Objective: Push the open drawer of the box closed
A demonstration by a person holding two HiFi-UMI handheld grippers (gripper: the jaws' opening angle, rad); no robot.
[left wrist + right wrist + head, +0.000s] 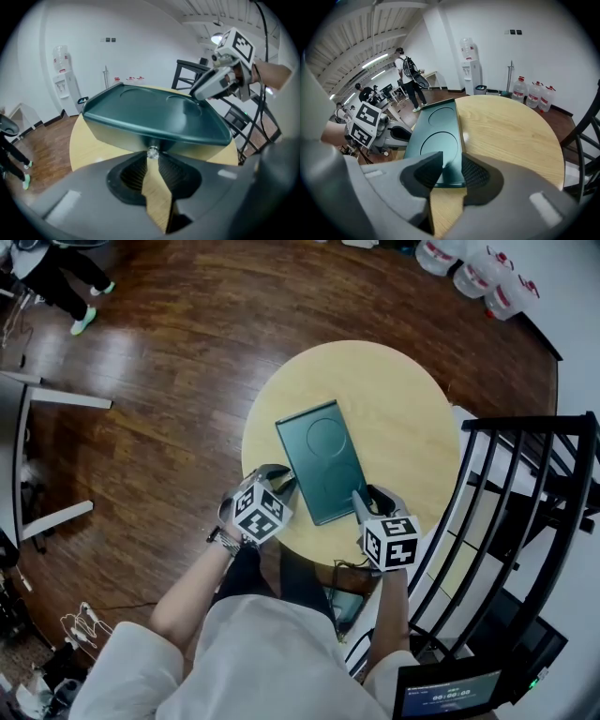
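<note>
Your left gripper (279, 482) rests at the near left side of the flat green box (322, 457). Its jaws are partly apart, with the box's small silver knob (152, 152) right at their tips. Your right gripper (367, 498) stands open and empty at the box's near right corner. The box lies flat on a round, pale wooden table (394, 399). Around it are a dark plank floor (169, 352), a black railing (525, 484) on the right, and water bottles (478, 273) along the white wall.
</note>
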